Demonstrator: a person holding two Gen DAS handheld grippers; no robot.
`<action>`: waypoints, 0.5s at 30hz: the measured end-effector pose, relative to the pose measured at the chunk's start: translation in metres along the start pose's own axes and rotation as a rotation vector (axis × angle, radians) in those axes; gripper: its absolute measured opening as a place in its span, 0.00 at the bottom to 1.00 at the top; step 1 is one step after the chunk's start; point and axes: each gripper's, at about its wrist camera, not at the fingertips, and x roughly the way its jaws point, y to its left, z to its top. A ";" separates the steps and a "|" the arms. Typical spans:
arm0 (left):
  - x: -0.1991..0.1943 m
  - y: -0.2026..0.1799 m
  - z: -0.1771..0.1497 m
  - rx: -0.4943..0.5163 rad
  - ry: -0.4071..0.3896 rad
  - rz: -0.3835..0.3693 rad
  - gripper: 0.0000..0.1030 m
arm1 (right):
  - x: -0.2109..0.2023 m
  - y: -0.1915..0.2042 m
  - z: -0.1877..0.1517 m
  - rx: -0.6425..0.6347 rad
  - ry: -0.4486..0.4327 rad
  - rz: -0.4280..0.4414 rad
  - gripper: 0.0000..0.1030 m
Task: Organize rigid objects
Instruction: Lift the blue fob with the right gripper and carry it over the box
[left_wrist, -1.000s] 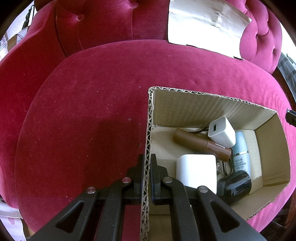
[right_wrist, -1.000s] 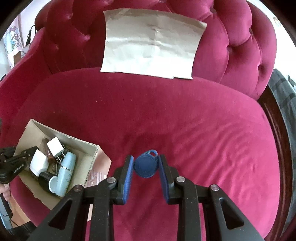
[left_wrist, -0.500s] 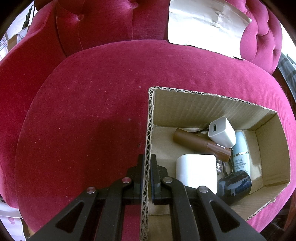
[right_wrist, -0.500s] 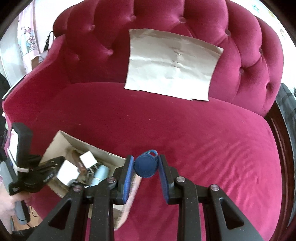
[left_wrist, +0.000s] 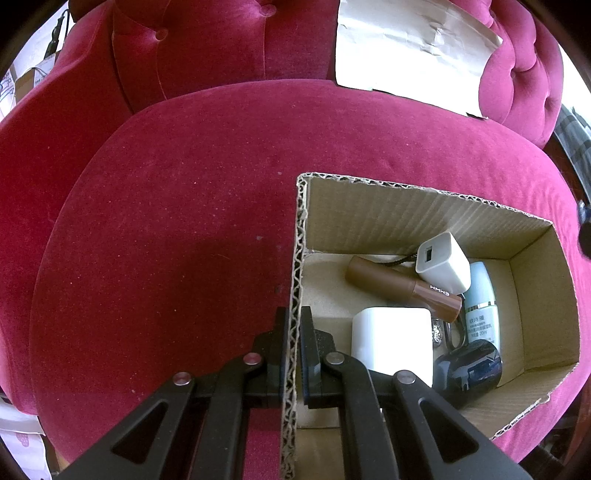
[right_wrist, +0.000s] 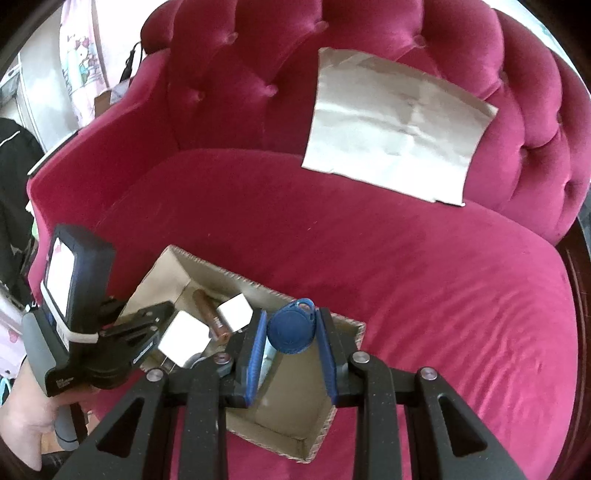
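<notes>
An open cardboard box (left_wrist: 406, 218) (right_wrist: 284, 424) lies on the red sofa seat. My left gripper (left_wrist: 292, 325) is shut on the box's left wall. Inside lie a white charger (left_wrist: 443, 266) (right_wrist: 236, 312), a brown tube (left_wrist: 399, 286), a white block (left_wrist: 393, 341) (right_wrist: 183, 339), a pale blue bottle (left_wrist: 482, 306) and a black round object (left_wrist: 467, 371). My right gripper (right_wrist: 291, 332) is shut on a blue key fob (right_wrist: 293, 330) and hangs above the box's open top. The left gripper's body (right_wrist: 92, 332) shows at the box's left end in the right wrist view.
A crumpled paper sheet (right_wrist: 395, 129) (left_wrist: 410, 55) leans on the tufted sofa back (right_wrist: 258, 74). Bare red seat cushion (right_wrist: 443, 277) spreads to the right of the box and cushion (left_wrist: 166, 240) to its left. A person's hand (right_wrist: 26, 402) holds the left gripper's handle.
My right gripper has carried the blue key fob leftward from over bare cushion to above the box. The left gripper and the box have stayed still.
</notes>
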 end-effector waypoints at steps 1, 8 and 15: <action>0.000 0.000 0.000 0.000 0.000 0.000 0.05 | 0.003 0.002 0.000 -0.003 0.007 0.003 0.27; 0.000 0.000 0.000 0.000 0.000 0.000 0.05 | 0.022 0.017 -0.005 -0.009 0.055 0.018 0.27; 0.000 0.000 0.000 0.000 0.000 0.000 0.05 | 0.039 0.027 -0.007 -0.009 0.099 0.030 0.28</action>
